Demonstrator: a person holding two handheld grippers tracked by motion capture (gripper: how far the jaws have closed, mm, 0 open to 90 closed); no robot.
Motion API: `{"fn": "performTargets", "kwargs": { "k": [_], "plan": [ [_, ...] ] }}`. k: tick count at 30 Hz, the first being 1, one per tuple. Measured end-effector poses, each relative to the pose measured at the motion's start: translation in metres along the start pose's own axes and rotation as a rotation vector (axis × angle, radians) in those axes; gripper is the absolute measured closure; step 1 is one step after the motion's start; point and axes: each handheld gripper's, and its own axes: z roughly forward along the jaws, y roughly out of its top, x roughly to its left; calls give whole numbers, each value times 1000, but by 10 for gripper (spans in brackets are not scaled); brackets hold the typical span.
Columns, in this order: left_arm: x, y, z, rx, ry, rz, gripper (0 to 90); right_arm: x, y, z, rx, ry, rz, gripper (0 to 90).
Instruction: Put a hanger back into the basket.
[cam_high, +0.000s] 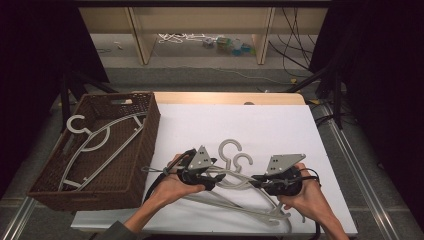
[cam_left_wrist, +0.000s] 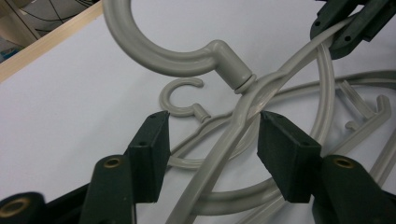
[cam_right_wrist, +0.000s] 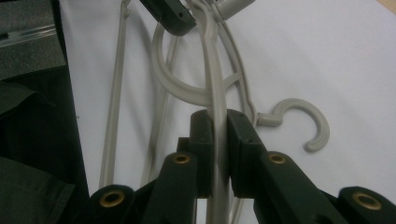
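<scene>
Hangers — two grey ones tangled on the white table (cam_high: 280, 120). The right gripper (cam_right_wrist: 219, 135) pinches the upper hanger (cam_right_wrist: 215, 93) by its arm; the left gripper (cam_left_wrist: 212, 140) straddles its shoulder, jaws half-spread and not gripping. Lifting now could drag the lower hanger (cam_left_wrist: 187, 100) along (loops interlocked), or the arm may slip free.

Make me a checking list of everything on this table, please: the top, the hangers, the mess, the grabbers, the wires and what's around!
Surface: white table top, bare at the back.
Job's things: two grey hangers; upper hanger lifted, lower hanger lying flat under it.
Clutter: brown basket at the left edge, a third hanger inside.
Grippers: right hand-held gripper shut on the upper hanger's arm; left hand-held gripper has jaws either side of that arm near the hook, not pressing.
Cables: a black cable trails from the left hand-held gripper.
Surroundings: wooden shelf frame behind, white cord on the floor.
</scene>
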Motion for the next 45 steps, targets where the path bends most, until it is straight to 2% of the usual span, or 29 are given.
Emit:
{"fn": "performTargets", "kwargs": {
  "k": [1,2,5,6,7,8,9,11,12,13,15,16,17,19,21,22,27,28,31,33,34,37,39,40,41,42,45],
  "plan": [
    [-1,0,0,-2,-2,13,492,0,0,-1,6,17,1,822],
    [-1,0,0,-2,-2,13,519,0,1,-1,1,19,-6,822],
    [-3,2,2,29,-15,65,575,1,1,-1,-6,22,-10,822],
    [-3,2,2,29,-15,65,630,2,2,-1,-1,23,-16,822],
    [-4,1,2,30,-21,72,650,2,2,-1,-2,20,-17,822],
    [-4,1,2,46,-31,103,668,2,2,-1,3,22,-22,822],
    [-4,1,2,46,-31,103,683,2,1,0,0,26,-30,822],
    [-6,2,0,64,-33,157,699,2,1,1,1,27,-36,822],
    [-7,2,-1,61,-36,163,710,2,1,0,2,25,-46,821],
    [-8,3,-3,48,-24,193,713,2,1,0,-1,33,-45,821],
    [-9,4,-4,52,-27,203,729,1,1,-1,-14,35,-47,820],
    [-12,6,-5,67,-36,234,742,0,0,-3,-13,35,-55,815],
    [-12,6,-5,67,-36,234,747,0,0,-3,-13,35,-55,815],
    [-16,8,-7,58,-21,262,756,-2,-2,-6,-22,38,-54,802],
    [-16,8,-7,64,-30,261,775,-2,-2,-7,-25,19,-47,780],
    [-17,7,-5,73,-40,246,780,-2,-2,-6,-17,1,-45,772],
    [-19,6,-4,87,-67,235,814,-3,-1,-5,2,-21,-23,727],
    [-18,7,-5,75,-70,212,820,-3,0,-7,-10,-67,12,628],
    [-16,7,-8,65,-55,194,821,-5,2,-13,-62,-85,91,503],
    [-8,9,-15,56,-34,146,821,-5,5,-17,-94,-120,119,420],
    [-6,9,-18,61,-31,148,821,-5,6,-19,-124,-130,138,403],
    [-3,9,-21,65,-18,134,821,-4,7,-24,-141,-147,154,361],
    [0,9,-23,70,-6,128,822,-3,8,-29,-176,-172,170,327],
    [5,6,-25,77,1,106,822,-4,7,-30,-193,-187,182,314],
    [5,6,-25,77,1,106,821,-4,7,-30,-193,-187,182,314],
    [9,3,-28,80,16,85,822,-7,6,-33,-231,-207,203,310],
    [13,2,-30,78,27,77,822,-10,3,-36,-276,-228,231,281]
  ]
}}
